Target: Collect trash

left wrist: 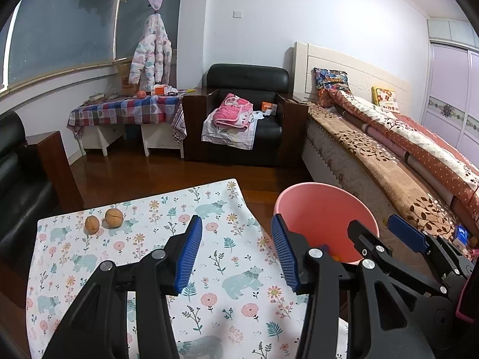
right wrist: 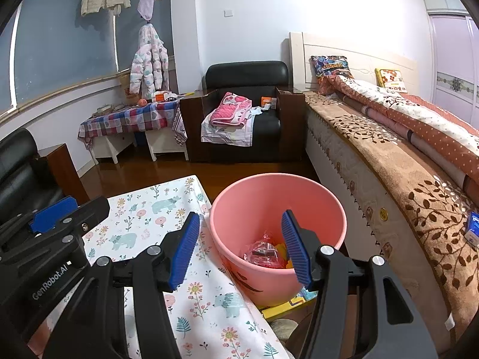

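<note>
Two brown walnuts (left wrist: 104, 220) lie on the floral tablecloth (left wrist: 143, 239) at the table's far left. My left gripper (left wrist: 236, 254) is open and empty above the cloth, well right of the walnuts. A pink bin (right wrist: 278, 236) stands on the floor at the table's right edge; it also shows in the left wrist view (left wrist: 323, 218). It holds red and clear plastic wrappers (right wrist: 263, 252). My right gripper (right wrist: 241, 248) is open and empty, over the bin's near rim. The right gripper also shows in the left wrist view (left wrist: 386, 233).
A bed (right wrist: 404, 161) with a brown leaf-patterned blanket runs along the right. A black armchair (right wrist: 242, 110) with pink clothes stands at the back. A checked-cloth side table (right wrist: 128, 119) is at back left. A yellow box (right wrist: 287, 305) lies under the bin.
</note>
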### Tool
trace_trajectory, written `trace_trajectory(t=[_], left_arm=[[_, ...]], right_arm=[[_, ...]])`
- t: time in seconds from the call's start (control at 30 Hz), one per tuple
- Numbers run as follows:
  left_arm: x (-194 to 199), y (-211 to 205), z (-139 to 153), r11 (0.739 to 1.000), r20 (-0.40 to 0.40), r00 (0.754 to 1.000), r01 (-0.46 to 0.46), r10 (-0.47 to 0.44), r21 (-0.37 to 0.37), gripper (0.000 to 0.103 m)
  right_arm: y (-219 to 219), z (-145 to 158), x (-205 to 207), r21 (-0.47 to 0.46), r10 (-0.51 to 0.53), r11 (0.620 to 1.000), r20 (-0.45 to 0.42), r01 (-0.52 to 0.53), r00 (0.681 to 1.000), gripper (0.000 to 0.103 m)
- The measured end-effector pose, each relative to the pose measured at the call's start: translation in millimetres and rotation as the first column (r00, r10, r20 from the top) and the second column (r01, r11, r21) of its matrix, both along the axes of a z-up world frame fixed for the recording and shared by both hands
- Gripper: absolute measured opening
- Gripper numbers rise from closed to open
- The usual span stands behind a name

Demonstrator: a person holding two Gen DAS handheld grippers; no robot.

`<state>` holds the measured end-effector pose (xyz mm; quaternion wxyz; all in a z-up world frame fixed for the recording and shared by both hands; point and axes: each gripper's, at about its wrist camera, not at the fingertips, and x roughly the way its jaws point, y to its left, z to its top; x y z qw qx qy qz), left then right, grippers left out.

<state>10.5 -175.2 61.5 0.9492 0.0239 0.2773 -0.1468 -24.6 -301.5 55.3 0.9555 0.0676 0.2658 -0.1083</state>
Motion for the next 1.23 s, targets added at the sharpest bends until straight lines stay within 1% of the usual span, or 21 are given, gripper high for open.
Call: trace_trajectory(t=[0.67,0.93,1.07,1.23], left_arm=[[-0.3,3.1,-0.7,1.000,-0.001,1.000,-0.001,0.001,-0.003,0.048],[-4.9,5.0,-1.9,1.000,-0.007,1.000,-0.012,0.012,-0.003,0.048],[-1.0,4.0,-4.1,1.000,-0.024,1.000,-0.015,0.015,0.001,0.048],[1.4,3.5,-6.2,1.000,-0.034,0.999,-0.019,0.019,0.002,0.048]], right_arm=[[3.0,5.8,-3.4,-0.015,-0.006,1.000,-0.005,0.006,1.000,0.058],[-1.6,8.7,-4.7,-0.047,-0.038,0.998,-0.014,0.037,0.999,0.058],[-5.1,10.7,-6.7,-0.078,-0.063,0.995,-0.006,0.063,0.998,0.058],[-4.5,10.4,-4.0,-0.090,-0.075,0.993,-0.010,0.074,0.997,0.058]])
